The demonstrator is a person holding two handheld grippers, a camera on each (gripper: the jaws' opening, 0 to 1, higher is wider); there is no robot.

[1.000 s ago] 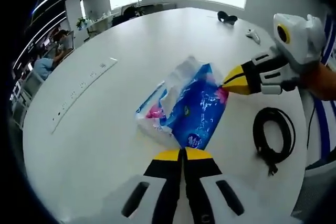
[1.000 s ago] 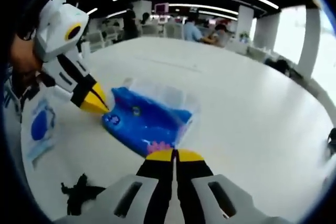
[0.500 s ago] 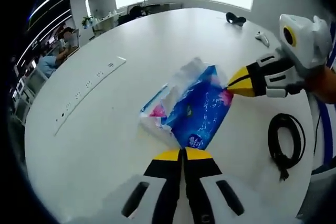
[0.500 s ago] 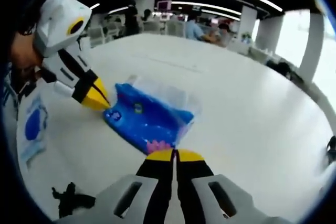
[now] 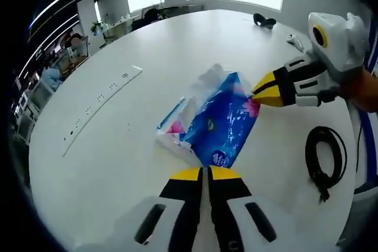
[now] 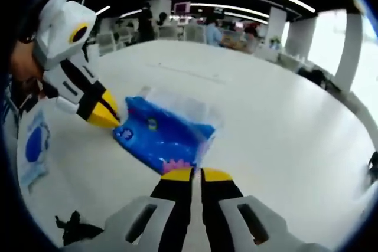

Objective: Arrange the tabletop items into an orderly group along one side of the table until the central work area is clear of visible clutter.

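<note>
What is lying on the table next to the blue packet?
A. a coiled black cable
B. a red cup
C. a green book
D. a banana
A: in the left gripper view a coiled black cable lies on the white table to one side of the blue packet.

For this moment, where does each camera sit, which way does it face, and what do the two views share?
Left gripper view: rides the left gripper, looking along its jaws over the tissue pack across the white table toward windows; the right gripper enters from the right, a cable beside it.
Right gripper view: rides the right gripper, facing the office interior; the left gripper and the person's hand show at left.
Shared: the pack, pinched at opposite ends, and the table.
</note>
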